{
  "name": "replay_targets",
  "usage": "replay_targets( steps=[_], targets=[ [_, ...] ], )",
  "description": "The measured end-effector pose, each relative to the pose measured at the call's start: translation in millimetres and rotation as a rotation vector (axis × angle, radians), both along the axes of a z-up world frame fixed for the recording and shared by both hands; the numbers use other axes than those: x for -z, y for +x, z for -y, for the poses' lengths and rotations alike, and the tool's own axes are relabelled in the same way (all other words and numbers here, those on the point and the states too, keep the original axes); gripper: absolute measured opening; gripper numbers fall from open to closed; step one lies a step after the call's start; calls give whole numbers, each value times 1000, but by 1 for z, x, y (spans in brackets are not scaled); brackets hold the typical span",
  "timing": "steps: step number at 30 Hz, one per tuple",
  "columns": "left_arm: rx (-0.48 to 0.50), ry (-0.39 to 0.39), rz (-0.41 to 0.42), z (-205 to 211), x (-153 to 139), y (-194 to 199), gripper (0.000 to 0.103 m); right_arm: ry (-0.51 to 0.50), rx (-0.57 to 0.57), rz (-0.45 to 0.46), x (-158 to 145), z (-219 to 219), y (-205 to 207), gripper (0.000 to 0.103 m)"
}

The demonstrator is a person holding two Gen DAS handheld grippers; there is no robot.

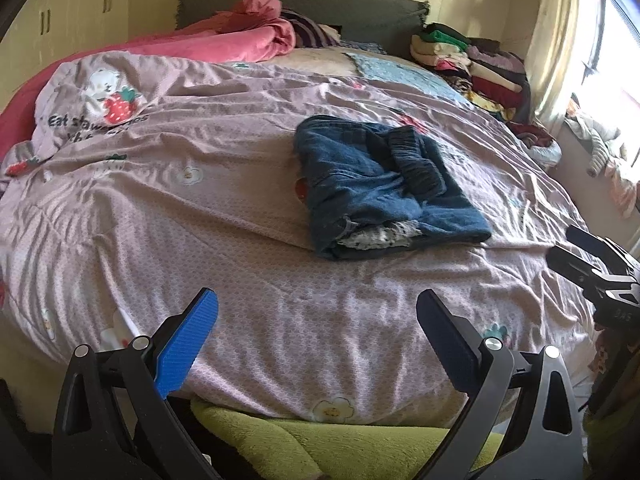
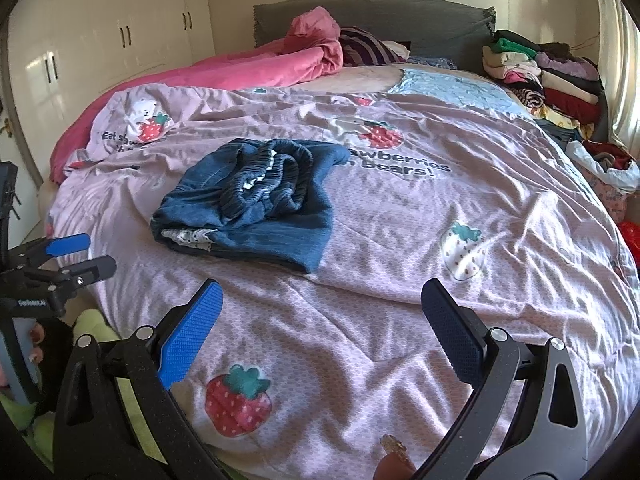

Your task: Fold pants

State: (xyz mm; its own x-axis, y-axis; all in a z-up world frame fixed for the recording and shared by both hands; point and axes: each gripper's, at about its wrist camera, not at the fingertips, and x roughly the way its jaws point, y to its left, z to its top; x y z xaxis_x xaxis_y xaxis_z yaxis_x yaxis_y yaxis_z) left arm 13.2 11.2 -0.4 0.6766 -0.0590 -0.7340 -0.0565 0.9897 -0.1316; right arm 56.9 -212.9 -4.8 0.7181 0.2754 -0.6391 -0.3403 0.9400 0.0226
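Folded blue pants point(image 1: 380, 184) lie mid-bed on a pink strawberry-print duvet point(image 1: 168, 216), well ahead of both tools. The left gripper point(image 1: 318, 340) and right gripper point(image 2: 322, 328) hover above the bed's near edge, jaws spread wide and empty, apart from the garment.

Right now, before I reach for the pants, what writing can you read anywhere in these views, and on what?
"Eat stawberries" area, partly creased: first line reads "Eat s...", the rest lost in folds, on the pink duvet cover beside the bear print.
"...awberries ...h Bears!" on the same cover, right wrist view, its start hidden by the blue pants.
Small white lettering on the left gripper body: too small to read.
Marking on the right gripper body: blurred.
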Motion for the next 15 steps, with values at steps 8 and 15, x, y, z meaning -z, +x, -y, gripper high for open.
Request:
replay_targets(
  steps=[8,15],
  targets=[
    [-104,-9,-1,-62,-2,19,99,-3,134,0,2,69,17,94],
    [-283,63,-93,-161,16,105,99,-25,443,-72,18,217,92,94]
  ],
)
